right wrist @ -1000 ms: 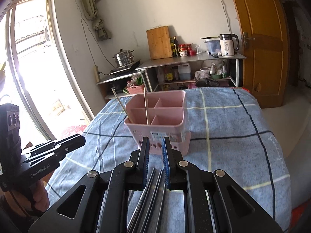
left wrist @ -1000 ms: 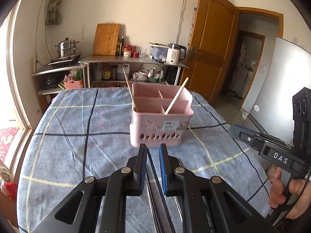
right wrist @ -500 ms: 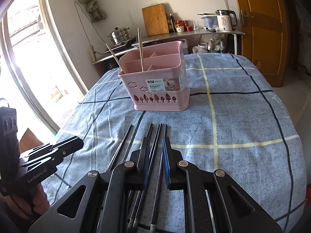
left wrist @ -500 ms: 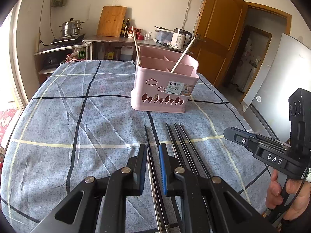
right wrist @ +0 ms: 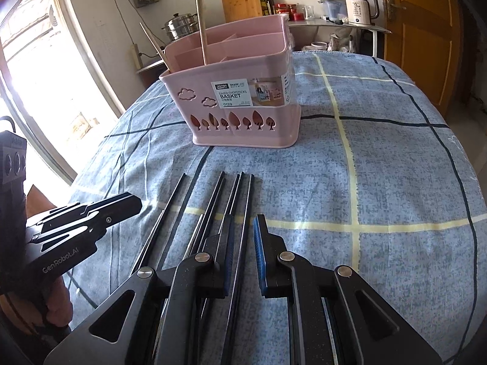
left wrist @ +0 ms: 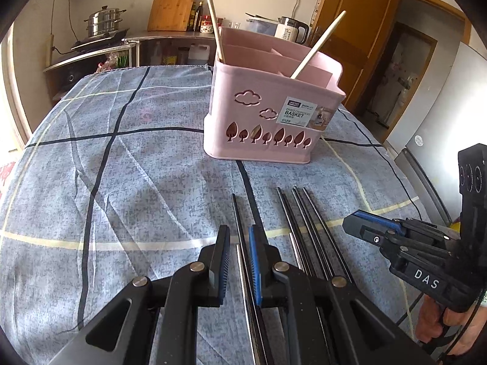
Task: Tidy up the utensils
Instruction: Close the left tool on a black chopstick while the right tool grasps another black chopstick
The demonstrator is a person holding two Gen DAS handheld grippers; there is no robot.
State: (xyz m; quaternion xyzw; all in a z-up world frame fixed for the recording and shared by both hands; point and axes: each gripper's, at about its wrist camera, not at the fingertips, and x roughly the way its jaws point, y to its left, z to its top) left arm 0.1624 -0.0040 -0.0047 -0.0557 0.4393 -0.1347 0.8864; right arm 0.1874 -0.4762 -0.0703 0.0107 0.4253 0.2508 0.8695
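Observation:
A pink divided chopstick basket (left wrist: 268, 112) (right wrist: 240, 97) stands mid-table with two wooden chopsticks (left wrist: 316, 45) (right wrist: 201, 18) leaning in it. Several dark metal chopsticks (left wrist: 307, 228) (right wrist: 225, 200) lie side by side on the cloth in front of it. My left gripper (left wrist: 239, 243) is low over the table, slightly open, its jaws either side of the leftmost chopstick (left wrist: 236, 213). My right gripper (right wrist: 243, 231) is slightly open, its jaws either side of the rightmost chopstick (right wrist: 248, 200). Each gripper also shows in the other's view: the right (left wrist: 395, 243), the left (right wrist: 91, 216).
The table has a blue checked cloth (left wrist: 121, 167) (right wrist: 380, 167). Behind it stand a steel shelf with a steamer pot (left wrist: 105, 24), a cutting board (left wrist: 172, 6) and a kettle (right wrist: 360, 7). A wooden door (right wrist: 423, 30) is at the right, a bright window (right wrist: 45, 91) at the left.
Both grippers have dropped from above the basket down to the table and now straddle the metal chopsticks lying there. The basket and chopsticks have not moved.

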